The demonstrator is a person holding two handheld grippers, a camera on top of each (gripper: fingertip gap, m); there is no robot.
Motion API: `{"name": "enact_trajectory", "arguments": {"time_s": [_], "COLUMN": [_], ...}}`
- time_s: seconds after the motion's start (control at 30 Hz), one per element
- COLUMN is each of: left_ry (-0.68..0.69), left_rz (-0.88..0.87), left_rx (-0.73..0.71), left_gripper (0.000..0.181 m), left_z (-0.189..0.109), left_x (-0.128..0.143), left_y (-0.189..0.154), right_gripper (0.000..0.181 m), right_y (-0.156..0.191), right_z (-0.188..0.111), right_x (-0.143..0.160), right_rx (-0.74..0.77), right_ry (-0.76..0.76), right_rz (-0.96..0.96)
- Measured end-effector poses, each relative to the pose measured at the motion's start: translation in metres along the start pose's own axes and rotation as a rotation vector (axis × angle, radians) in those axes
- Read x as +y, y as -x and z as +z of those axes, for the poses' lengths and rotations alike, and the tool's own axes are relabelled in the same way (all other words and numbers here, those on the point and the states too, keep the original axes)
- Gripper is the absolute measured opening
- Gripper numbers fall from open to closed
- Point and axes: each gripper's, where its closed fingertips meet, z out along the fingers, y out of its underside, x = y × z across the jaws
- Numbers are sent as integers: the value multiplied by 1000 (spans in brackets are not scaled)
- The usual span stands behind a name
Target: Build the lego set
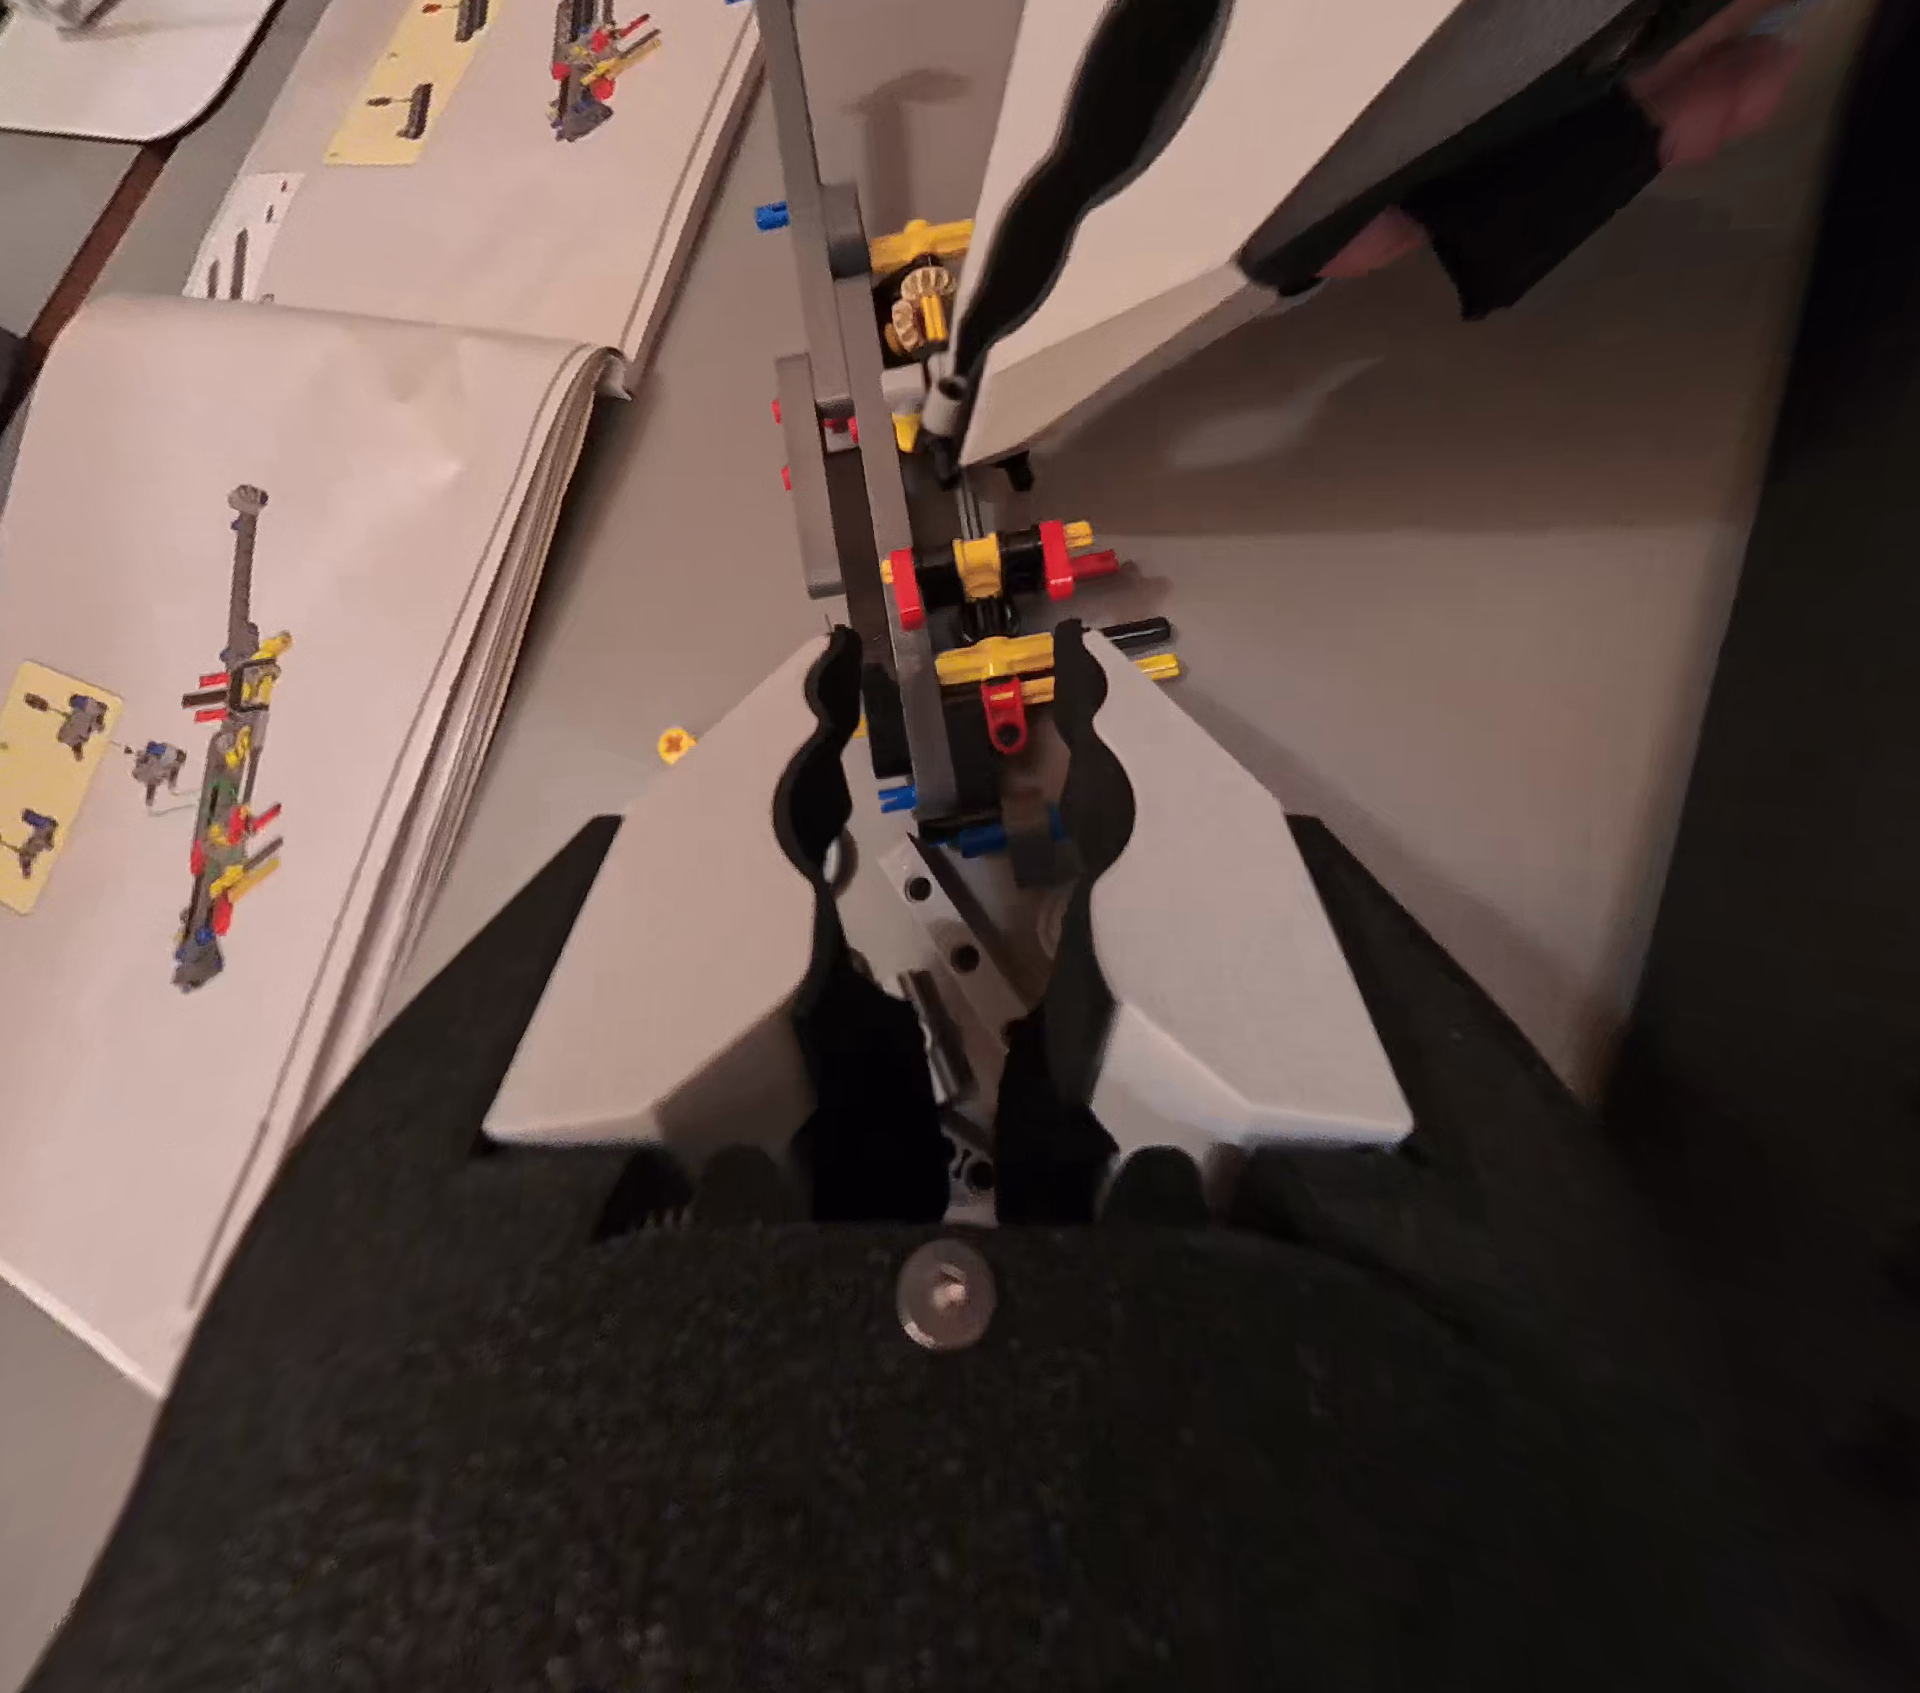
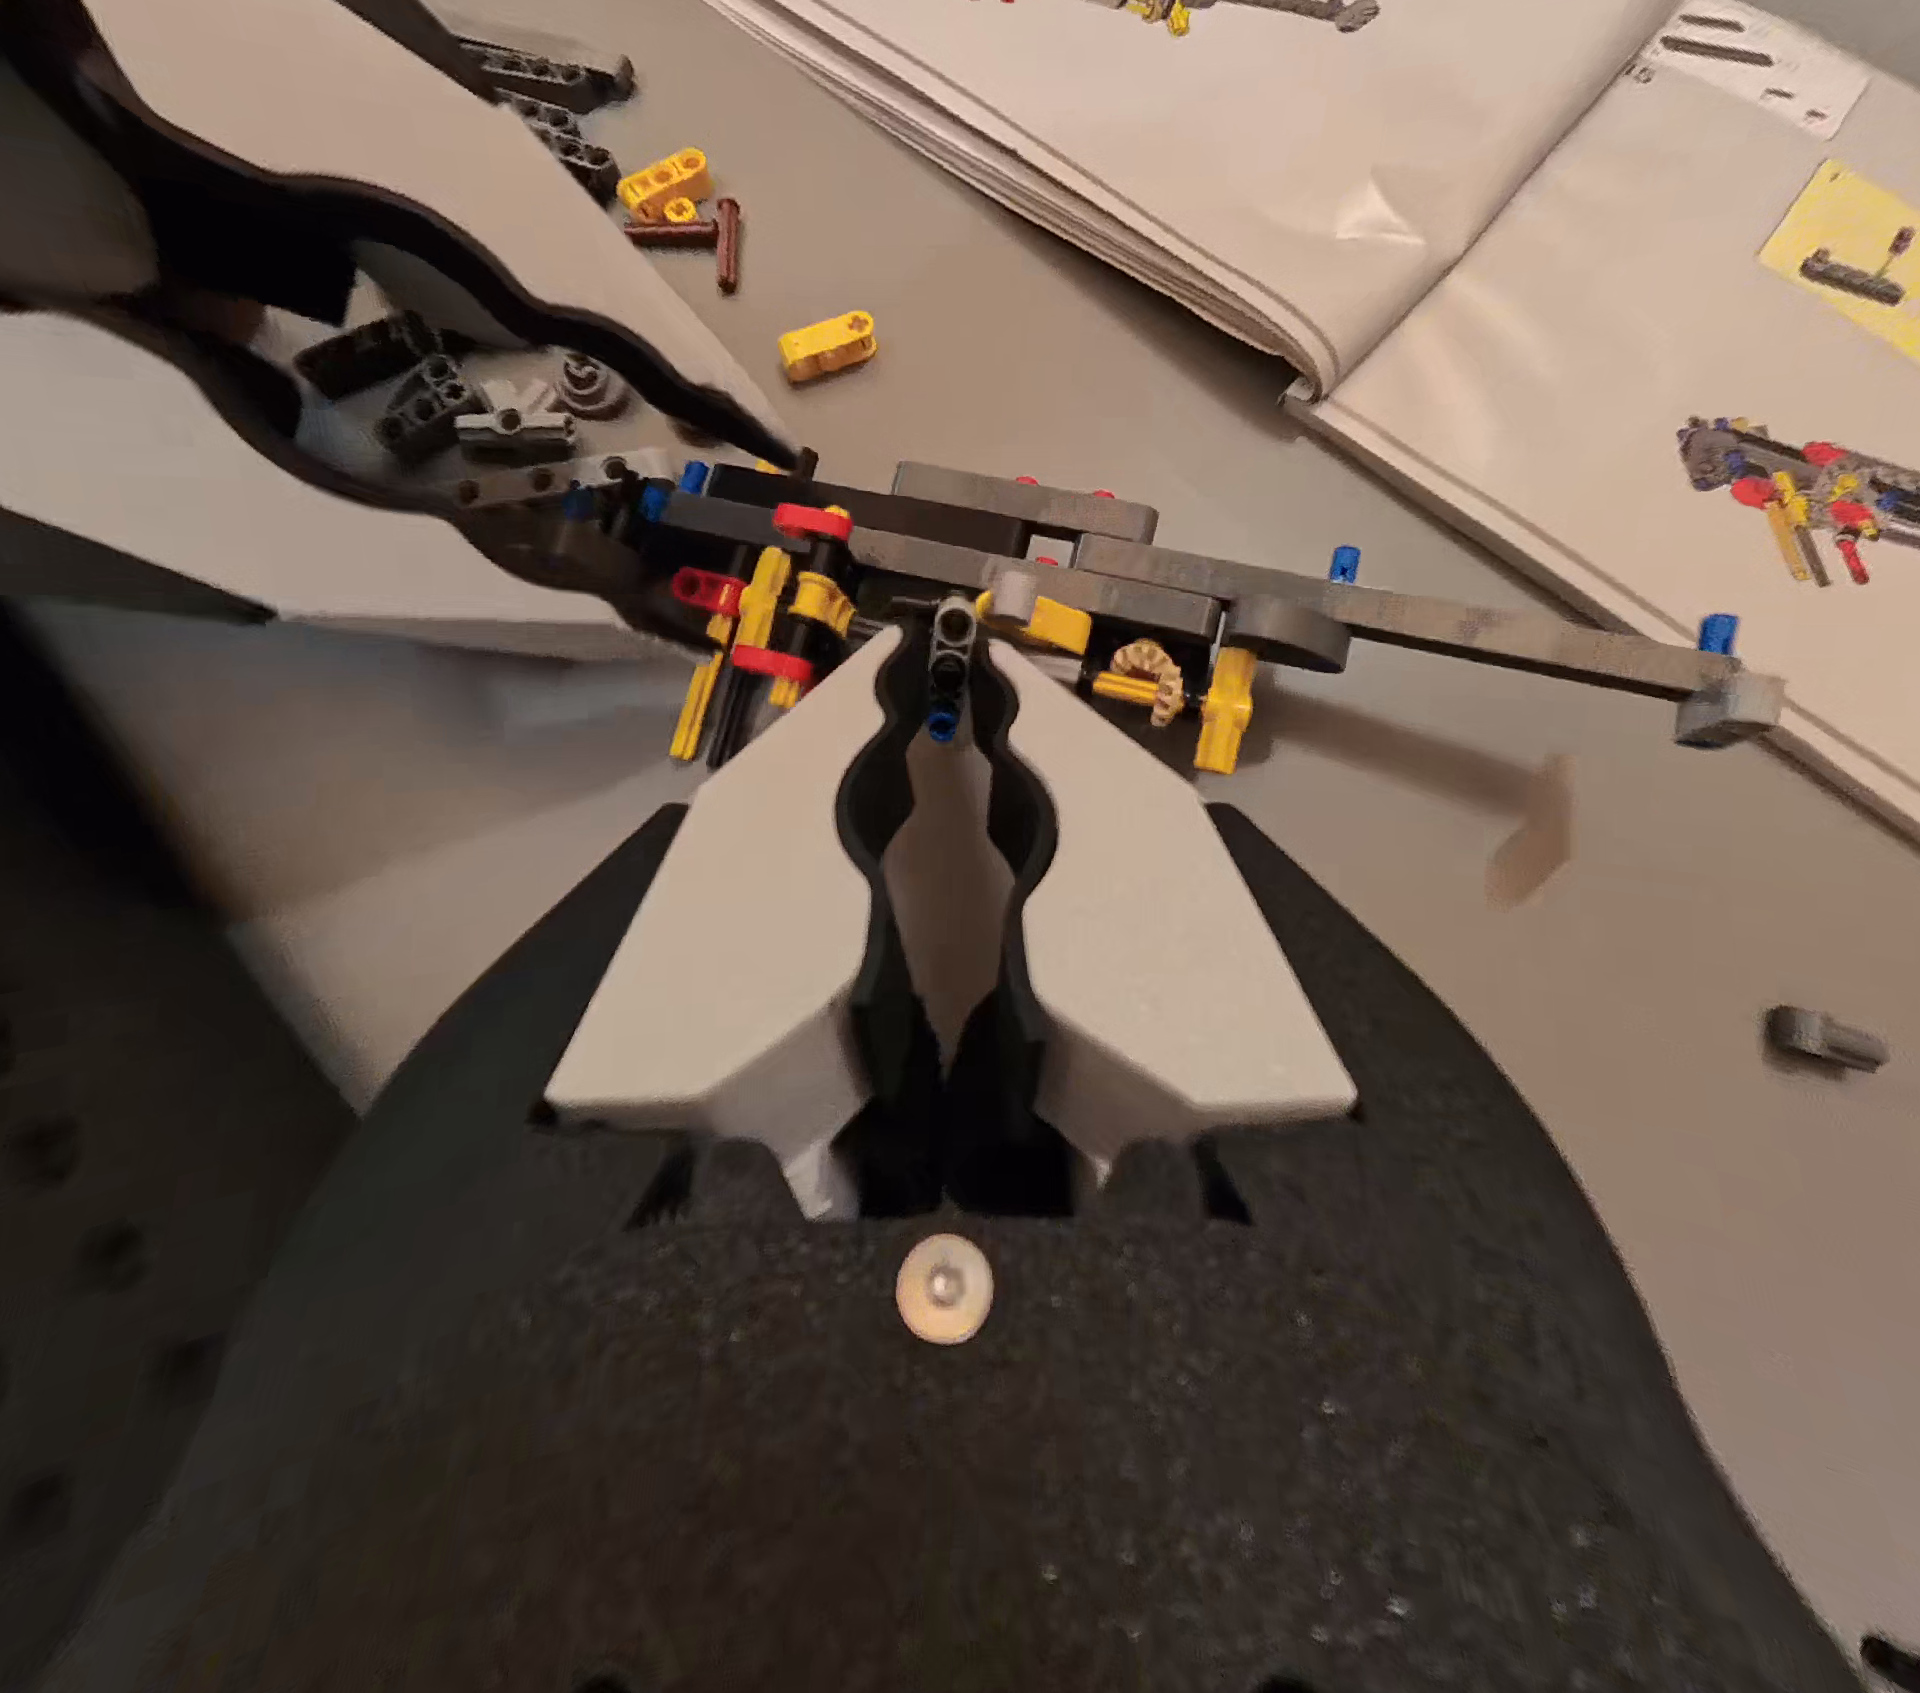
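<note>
Right now your left gripper [image 1: 951, 656] is closed around the near end of the lego assembly [image 2: 1039, 563], its pads pressing on either side of the black and yellow cluster, so the long grey beam runs straight away from that gripper toward the open instruction booklet [image 1: 312, 604]. Your right gripper [image 2: 948, 656] comes at the assembly from the side, square to that long axis. Its jaws are nearly shut on a small grey-and-black connector piece [image 2: 951, 641], which stands on end between the tips and sits just at the beam's middle, beside the tan gear [image 2: 1148, 672]. I judge the coming push must go straight across the beam, and the right gripper is the nearer one to make it.
</note>
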Motion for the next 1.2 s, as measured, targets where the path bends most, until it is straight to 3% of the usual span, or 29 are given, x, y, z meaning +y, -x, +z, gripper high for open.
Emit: {"name": "enact_trajectory", "arguments": {"time_s": [0.1, 0.37, 0.53, 0.63, 0.73, 0.83, 0.97, 1.2], "left_ry": [57, 30, 0, -22, 25, 108, 203, 179], "left_rz": [52, 33, -169, -320, -505, -570, -583, -691], "left_rx": [31, 16, 63, 211, 447, 556, 659, 851], "left_gripper": [38, 27, 34, 38, 34, 33, 28, 22], "left_z": [9, 17, 11, 6, 8, 11, 14, 14], "left_x": [3, -5, -10, -13, -12, -5, 0, -17], "left_y": [-5, -10, -1, 6, 4, 7, -2, -13], "right_gripper": [7, 7, 7, 7, 7, 7, 7, 7], "right_y": [5, 1, -3, -8, -12, -12, -3, -4], "right_z": [4, 2, -3, -12, -20, -22, -13, -6], "right_x": [-1, 3, 2, -7, -15, -16, -4, 10], "right_rx": [0, 14, 11, 19, 35, 47, 9, -76], "right_ry": [36, 122, 105, 29, -82, -144, -103, -89], "right_rz": [18, 21, -42, -51, -47, -37, -38, 72]}}
